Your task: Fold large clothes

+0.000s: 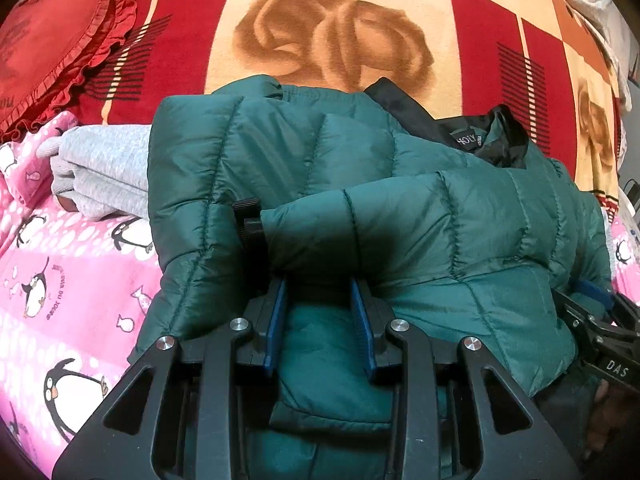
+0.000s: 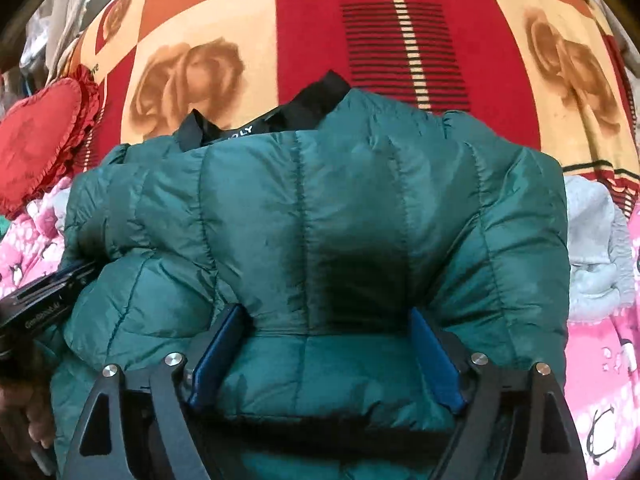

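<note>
A puffy dark green quilted jacket [image 1: 400,200] lies bunched on the bed, its black collar lining [image 1: 480,136] with a label at the far side. My left gripper [image 1: 320,320] is shut on a thick fold of the jacket's near edge, blue pads pressed into the fabric. In the right wrist view the jacket [image 2: 320,200] fills the middle. My right gripper [image 2: 326,356] stands wide, a padded panel lying loose between its blue pads. The right gripper [image 1: 596,308] shows at the jacket's right side, the left gripper [image 2: 52,280] at its left.
A folded grey garment [image 1: 100,172] lies left of the jacket, another grey piece [image 2: 596,240] to its right. A red frilled heart pillow [image 1: 48,48] sits far left. Under everything are a pink penguin sheet [image 1: 72,280] and a red-and-cream rose blanket [image 1: 332,32].
</note>
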Demonstrator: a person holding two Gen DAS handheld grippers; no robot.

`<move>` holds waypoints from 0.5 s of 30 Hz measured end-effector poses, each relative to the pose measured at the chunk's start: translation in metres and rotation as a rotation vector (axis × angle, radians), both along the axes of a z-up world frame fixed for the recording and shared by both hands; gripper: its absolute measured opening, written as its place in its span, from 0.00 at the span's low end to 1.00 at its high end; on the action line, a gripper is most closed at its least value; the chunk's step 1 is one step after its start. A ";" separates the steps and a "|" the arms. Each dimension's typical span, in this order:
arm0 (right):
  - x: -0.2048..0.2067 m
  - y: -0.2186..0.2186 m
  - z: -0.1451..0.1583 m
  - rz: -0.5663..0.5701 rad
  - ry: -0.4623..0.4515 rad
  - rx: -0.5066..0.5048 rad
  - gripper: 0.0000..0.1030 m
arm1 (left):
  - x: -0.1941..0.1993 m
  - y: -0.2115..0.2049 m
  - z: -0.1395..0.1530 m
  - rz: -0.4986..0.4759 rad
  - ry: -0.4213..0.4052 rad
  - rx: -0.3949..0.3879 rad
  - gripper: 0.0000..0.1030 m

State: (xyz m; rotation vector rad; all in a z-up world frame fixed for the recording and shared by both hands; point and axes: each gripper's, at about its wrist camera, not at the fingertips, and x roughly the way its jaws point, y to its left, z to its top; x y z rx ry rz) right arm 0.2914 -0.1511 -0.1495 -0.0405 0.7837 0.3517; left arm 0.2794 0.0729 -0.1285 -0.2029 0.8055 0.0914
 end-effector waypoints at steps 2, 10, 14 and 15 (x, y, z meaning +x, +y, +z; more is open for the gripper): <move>-0.002 0.000 0.000 -0.002 -0.006 -0.002 0.80 | 0.000 0.000 -0.001 0.000 0.000 0.001 0.30; -0.005 0.010 -0.003 -0.007 -0.027 -0.013 0.80 | 0.000 0.001 -0.001 -0.001 -0.005 -0.001 0.30; -0.004 0.009 -0.004 -0.006 -0.028 -0.011 0.80 | 0.000 0.001 -0.001 -0.001 -0.006 -0.001 0.30; -0.003 0.009 -0.004 -0.006 -0.027 -0.011 0.80 | 0.000 0.001 -0.001 -0.001 -0.006 -0.001 0.30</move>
